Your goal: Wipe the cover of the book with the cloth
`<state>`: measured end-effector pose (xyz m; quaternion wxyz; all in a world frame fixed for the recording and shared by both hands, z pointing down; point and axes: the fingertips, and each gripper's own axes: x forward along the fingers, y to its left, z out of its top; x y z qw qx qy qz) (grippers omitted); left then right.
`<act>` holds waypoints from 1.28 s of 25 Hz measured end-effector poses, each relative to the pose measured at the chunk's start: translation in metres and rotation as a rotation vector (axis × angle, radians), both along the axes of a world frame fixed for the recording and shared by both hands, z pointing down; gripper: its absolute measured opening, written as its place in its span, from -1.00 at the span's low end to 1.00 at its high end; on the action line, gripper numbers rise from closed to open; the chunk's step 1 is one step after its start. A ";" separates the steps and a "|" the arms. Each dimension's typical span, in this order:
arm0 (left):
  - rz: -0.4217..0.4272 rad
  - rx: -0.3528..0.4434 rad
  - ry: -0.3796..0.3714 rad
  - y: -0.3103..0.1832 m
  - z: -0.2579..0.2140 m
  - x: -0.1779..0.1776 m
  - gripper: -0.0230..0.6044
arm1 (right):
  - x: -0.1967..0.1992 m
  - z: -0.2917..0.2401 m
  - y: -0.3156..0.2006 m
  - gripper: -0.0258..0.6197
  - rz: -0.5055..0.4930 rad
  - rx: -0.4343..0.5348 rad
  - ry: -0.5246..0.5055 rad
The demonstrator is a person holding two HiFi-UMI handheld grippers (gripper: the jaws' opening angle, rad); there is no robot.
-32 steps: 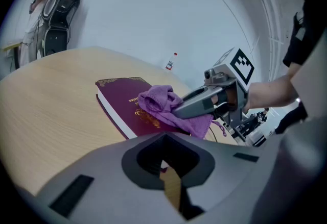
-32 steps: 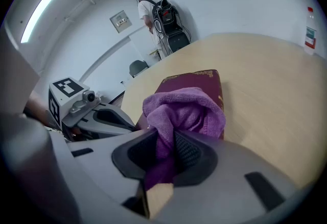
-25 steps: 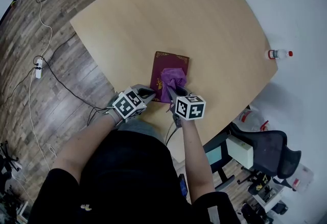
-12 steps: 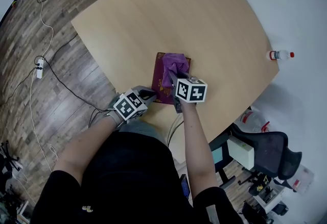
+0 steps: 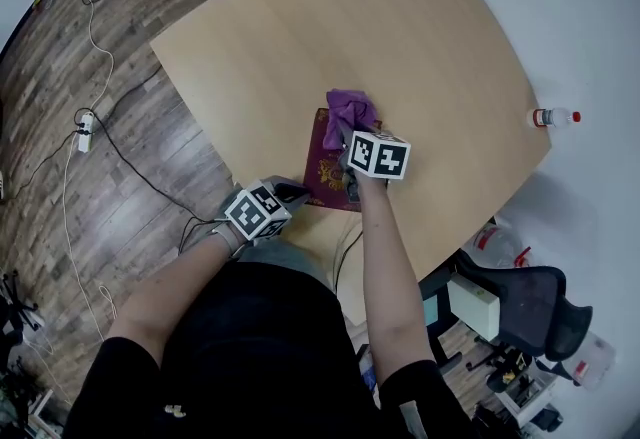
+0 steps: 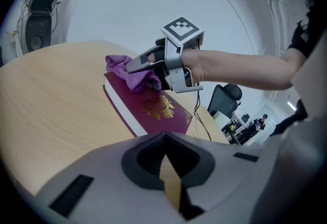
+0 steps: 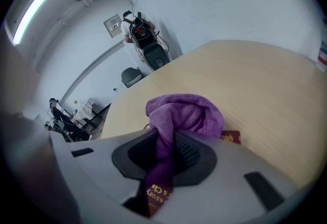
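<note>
- Left gripper [image 5: 292, 193], one: fingers pressed together, empty, by the book's 7 o'clock corner; it would do best steadying that corner.
- Book [image 5: 326, 175], one: maroon, lay flat near the table's [image 5: 420, 17] 6 o'clock edge.
- Cloth [image 5: 350, 111], one: purple, sat at the book's 12 o'clock edge.
- Right gripper [image 5: 346, 140], one: fingers pinched the cloth; flat, overlapping strokes advised.
- Bottle [image 5: 553, 117], one: 3 o'clock, well apart.

broad bare table [image 5: 300, 37] lies open beyond and left of the book [image 5: 322, 182]. the right gripper [image 5: 347, 133] with its cloth [image 5: 350, 109] crowds the far end, the left gripper [image 5: 299, 193] the near corner (a bottle [image 5: 553, 117] stands well apart, near the right edge).
</note>
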<state>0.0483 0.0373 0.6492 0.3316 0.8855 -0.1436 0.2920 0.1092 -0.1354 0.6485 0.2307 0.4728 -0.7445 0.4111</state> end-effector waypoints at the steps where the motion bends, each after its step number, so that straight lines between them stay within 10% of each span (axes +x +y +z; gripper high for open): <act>1: -0.006 -0.009 -0.002 0.001 0.001 -0.001 -0.87 | -0.001 0.000 -0.003 -0.66 0.000 0.003 0.007; 32: 0.050 0.056 -0.065 0.005 0.001 -0.001 -0.87 | -0.032 0.000 0.018 -0.66 -0.177 -0.003 0.011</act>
